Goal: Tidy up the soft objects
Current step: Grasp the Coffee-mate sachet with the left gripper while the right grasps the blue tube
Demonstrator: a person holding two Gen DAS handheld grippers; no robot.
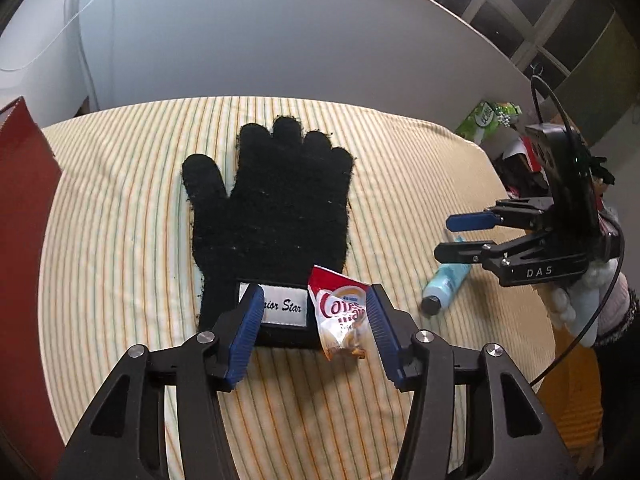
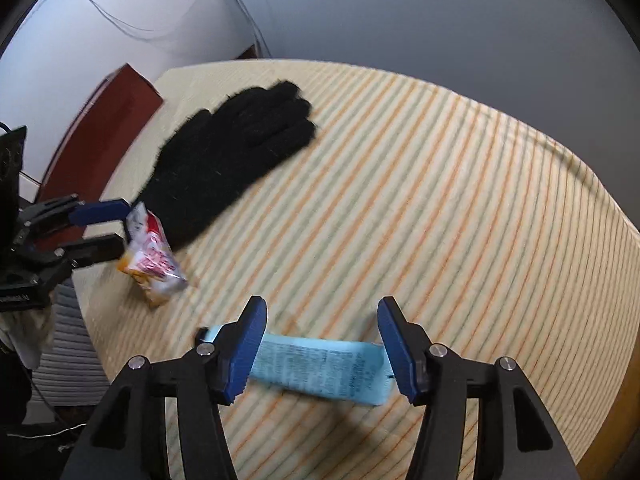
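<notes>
On the striped desk [image 2: 440,184], the black glove [image 1: 272,208] and snack packet [image 1: 340,316] lie between the left gripper's [image 1: 314,300] spread fingers, and the blue tube [image 2: 320,368] between the right gripper's [image 2: 322,312] spread fingers.

Your black glove [image 1: 272,204] with its white label [image 1: 280,306] lies on a cream tabletop [image 1: 120,240] striped orange and green. The sachet [image 1: 340,316] is red and white, the tube [image 2: 320,368] pale blue; dark red panel [image 1: 24,240] at frame left.
</notes>
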